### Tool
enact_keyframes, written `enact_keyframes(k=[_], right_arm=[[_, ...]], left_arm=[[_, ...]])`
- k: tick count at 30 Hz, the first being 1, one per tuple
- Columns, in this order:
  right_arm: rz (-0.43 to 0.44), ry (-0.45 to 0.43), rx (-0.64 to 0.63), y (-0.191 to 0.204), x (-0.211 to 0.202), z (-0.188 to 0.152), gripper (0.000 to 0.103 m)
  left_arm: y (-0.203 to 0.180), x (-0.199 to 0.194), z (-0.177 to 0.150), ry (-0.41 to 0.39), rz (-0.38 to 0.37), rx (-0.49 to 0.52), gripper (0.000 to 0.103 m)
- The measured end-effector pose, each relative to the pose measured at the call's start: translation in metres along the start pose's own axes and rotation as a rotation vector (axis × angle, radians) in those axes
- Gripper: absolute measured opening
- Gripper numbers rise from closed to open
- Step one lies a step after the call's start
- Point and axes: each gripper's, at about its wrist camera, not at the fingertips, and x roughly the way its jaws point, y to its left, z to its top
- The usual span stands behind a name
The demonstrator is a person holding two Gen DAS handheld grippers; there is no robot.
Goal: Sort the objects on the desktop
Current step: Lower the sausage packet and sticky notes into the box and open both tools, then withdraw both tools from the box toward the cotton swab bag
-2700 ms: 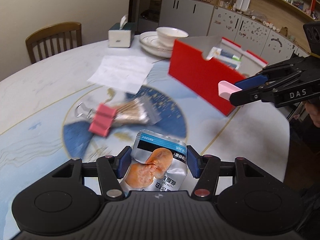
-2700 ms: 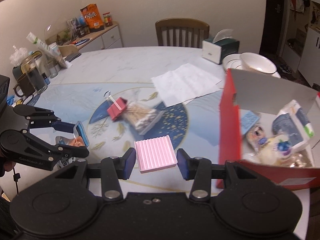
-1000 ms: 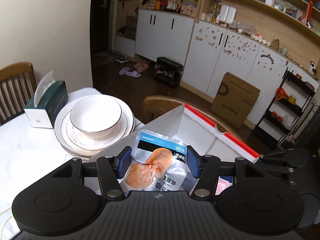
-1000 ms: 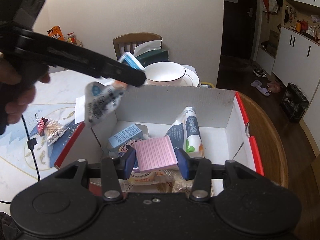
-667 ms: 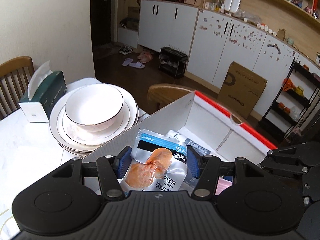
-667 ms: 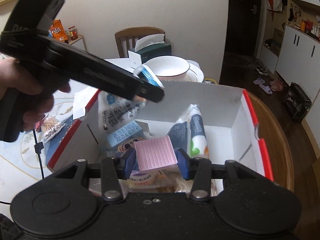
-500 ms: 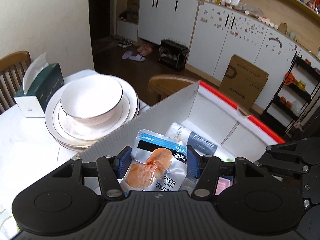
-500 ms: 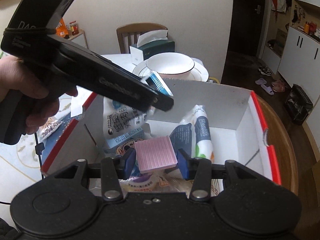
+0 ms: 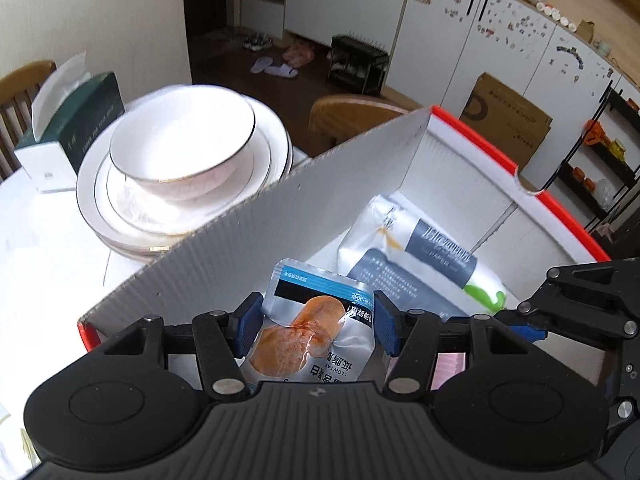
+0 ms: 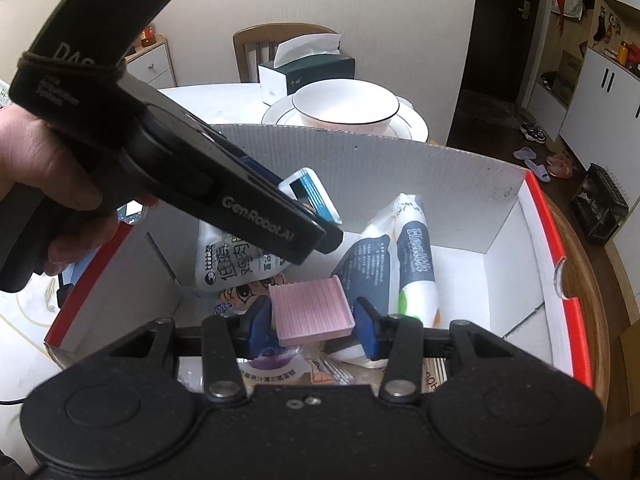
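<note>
pink ribbed pad (image 10: 311,312) – silver-blue snack pouch (image 9: 316,328) – red-rimmed white box (image 10: 536,216)

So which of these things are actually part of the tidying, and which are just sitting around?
Part of the job:
- left tongs, shut on the silver snack pouch
- right tongs, shut on the pink ribbed pad
- red-and-white box they hang over
- tissue pack already inside

Just lying about:
- white bowl on stacked plates
- green tissue box
- wooden chair
</note>
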Motion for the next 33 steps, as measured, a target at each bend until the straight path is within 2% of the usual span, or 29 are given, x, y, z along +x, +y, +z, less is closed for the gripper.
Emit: enact_keyframes(k=[7, 12, 20, 25, 33], right_arm=[[-0.003, 0.014, -0.001, -0.001, 0.005, 0.002, 0.044], [-0.005, 0.025, -0.013, 0.0, 0.008, 0.002, 0.044], [0.004, 0.028, -0.032, 0.003, 0.007, -0.001, 0.051], [0.013, 0.014, -0.035, 0.002, -0.002, -0.004, 0.06], [0.023, -0.035, -0.033, -0.001, -0.024, -0.004, 0.063]], left_arm=[[0.002, 0.011, -0.001, 0.062, 0.015, -0.014, 0.059], [0.003, 0.012, -0.003, 0.066, 0.015, -0.025, 0.062], [0.003, -0.002, -0.003, 0.025, -0.004, -0.042, 0.072], [0.003, -0.015, -0.004, -0.011, -0.026, -0.053, 0.072], [-0.003, -0.047, -0.011, -0.096, -0.047, -0.063, 0.072]])
